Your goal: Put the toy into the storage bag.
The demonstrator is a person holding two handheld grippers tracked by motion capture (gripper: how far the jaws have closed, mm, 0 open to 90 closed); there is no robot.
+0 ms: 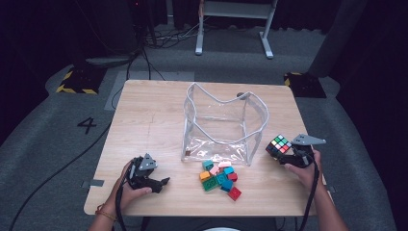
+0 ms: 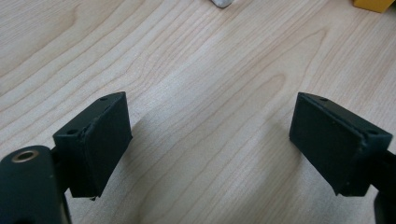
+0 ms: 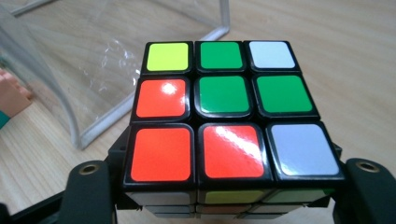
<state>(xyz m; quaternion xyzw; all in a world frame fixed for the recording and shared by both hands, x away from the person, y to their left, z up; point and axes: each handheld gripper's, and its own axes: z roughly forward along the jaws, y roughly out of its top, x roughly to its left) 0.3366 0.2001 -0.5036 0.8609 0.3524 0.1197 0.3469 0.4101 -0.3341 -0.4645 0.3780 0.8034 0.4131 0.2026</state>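
A person seated at a light wooden table (image 1: 144, 115) works a two-jaw gripper in each hand. The right gripper (image 1: 288, 153) is clamped on a puzzle cube (image 1: 278, 146), holding it just clear of the tabletop near the table's right edge, right beside the near right corner of a clear plastic bag (image 1: 223, 126) with white piping. In the right gripper view the puzzle cube (image 3: 224, 107) sits squarely between the black jaws, its upper face a scramble of red, green, white and yellow squares, with the bag's corner (image 3: 93, 70) just beyond it on the left. The left gripper (image 1: 161, 184) rests low over the near left part of the table, well apart from the cube, with the person's hand wrapped around its body and a cable trailing off the near edge. In the left gripper view its jaws stand wide apart with nothing but bare wood grain (image 2: 210, 93) between them. A small heap of toy bricks (image 1: 219, 177) in green, teal, red, orange and pink lies on the table between the two grippers, just in front of the bag's near side. The bag stands upright and open at the top, near the middle of the table.
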